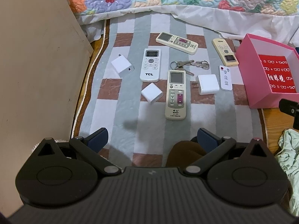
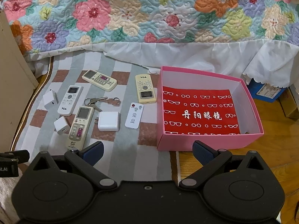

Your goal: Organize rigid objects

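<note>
Several remotes, white chargers and a bunch of keys (image 1: 188,65) lie on a striped mat (image 1: 153,128). A white TCL remote (image 1: 150,65) sits left of a long beige remote (image 1: 175,95), with a cube charger (image 1: 151,93) between them. Right of these lie a flat charger (image 2: 108,121), a small white remote (image 2: 134,115) and a beige TCL remote (image 2: 145,88). The pink box (image 2: 209,143), red sheet inside, holds none of these items. My left gripper (image 1: 152,139) hangs open above the mat's near end. My right gripper (image 2: 148,154) is open in front of the box's near wall.
A floral quilt (image 2: 149,11) with a white frill hangs behind the mat. A beige cabinet side (image 1: 37,71) stands at the left. Wooden floor (image 2: 265,160) lies right of the mat, with a blue carton (image 2: 265,91) and light green cloth (image 1: 289,158) there.
</note>
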`<state>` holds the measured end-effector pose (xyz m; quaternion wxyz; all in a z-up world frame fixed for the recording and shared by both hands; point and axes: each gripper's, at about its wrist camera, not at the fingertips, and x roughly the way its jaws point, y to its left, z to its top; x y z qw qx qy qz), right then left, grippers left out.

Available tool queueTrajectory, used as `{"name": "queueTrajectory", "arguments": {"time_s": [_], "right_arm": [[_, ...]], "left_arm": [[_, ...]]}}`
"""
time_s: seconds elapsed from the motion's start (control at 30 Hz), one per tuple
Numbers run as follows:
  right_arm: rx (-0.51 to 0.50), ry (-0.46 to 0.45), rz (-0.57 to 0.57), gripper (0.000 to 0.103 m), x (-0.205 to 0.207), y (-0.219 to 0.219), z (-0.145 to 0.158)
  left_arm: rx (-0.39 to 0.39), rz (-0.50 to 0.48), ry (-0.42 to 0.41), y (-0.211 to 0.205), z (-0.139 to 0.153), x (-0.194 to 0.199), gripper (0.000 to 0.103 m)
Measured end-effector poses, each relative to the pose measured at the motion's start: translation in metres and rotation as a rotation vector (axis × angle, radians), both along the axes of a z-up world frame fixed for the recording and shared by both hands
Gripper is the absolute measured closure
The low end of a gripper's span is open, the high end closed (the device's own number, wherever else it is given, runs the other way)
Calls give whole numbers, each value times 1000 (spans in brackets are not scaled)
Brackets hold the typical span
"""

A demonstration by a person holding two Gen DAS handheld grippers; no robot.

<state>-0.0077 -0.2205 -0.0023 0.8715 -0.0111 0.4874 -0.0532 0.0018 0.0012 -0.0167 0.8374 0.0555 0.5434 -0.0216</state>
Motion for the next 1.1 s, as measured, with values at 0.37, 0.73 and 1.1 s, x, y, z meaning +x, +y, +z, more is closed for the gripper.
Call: {"name": "queueTrajectory", "arguments": {"time_s": [0.37, 0.73, 1.1], "right_arm": [[-2, 1, -1, 1, 0, 3, 0], [-7, 8, 7, 1, 2, 7, -2], [-17, 19, 21, 1, 2, 8, -4]], "left_arm": [[-48, -7, -8, 8, 4, 1, 0], [-24, 19, -23, 7, -1, -2, 0], [83, 21, -72, 8, -2, -4, 0]]}}
